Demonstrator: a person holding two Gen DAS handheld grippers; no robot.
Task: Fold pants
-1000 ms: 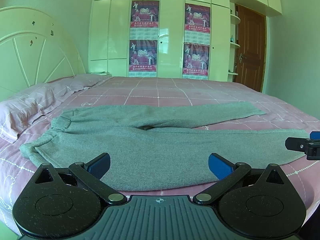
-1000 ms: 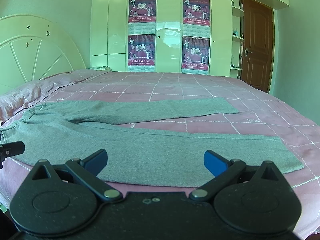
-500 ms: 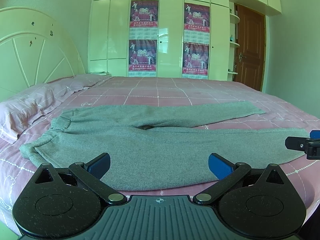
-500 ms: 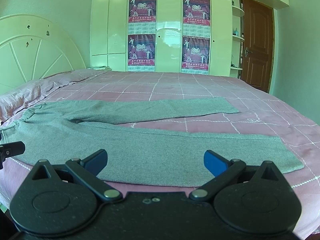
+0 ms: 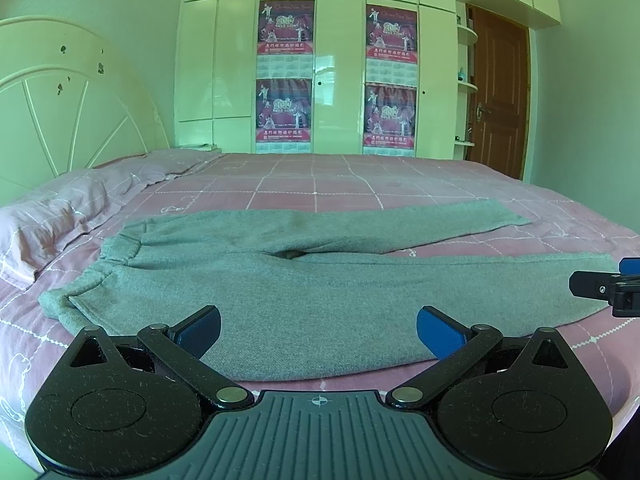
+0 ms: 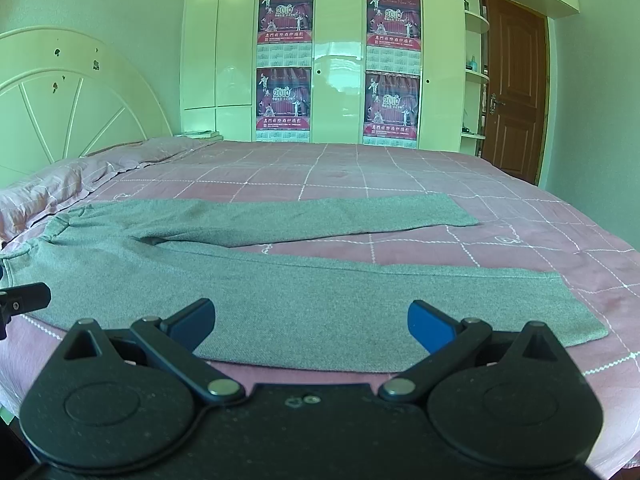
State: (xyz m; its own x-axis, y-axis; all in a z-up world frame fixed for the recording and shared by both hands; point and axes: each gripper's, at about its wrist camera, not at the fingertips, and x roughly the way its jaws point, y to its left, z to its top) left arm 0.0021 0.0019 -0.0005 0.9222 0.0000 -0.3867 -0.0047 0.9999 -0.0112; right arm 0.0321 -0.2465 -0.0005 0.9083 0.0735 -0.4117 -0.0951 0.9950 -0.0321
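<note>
Grey pants (image 5: 304,280) lie flat on the pink bed, waistband to the left, both legs spread apart toward the right. My left gripper (image 5: 318,330) hovers open at the near edge of the pants' upper part, nothing between its blue pads. In the right wrist view the pants (image 6: 304,292) stretch across the frame, and my right gripper (image 6: 310,322) is open over the near leg's lower edge. The tip of the right gripper shows at the right edge of the left wrist view, and the left one's tip at the left edge of the right wrist view.
The bed (image 5: 360,184) has a pink checked sheet, with a pillow (image 5: 52,216) and white headboard (image 5: 72,120) at the left. White wardrobes with posters (image 5: 284,72) line the far wall. A brown door (image 5: 500,100) stands at the right.
</note>
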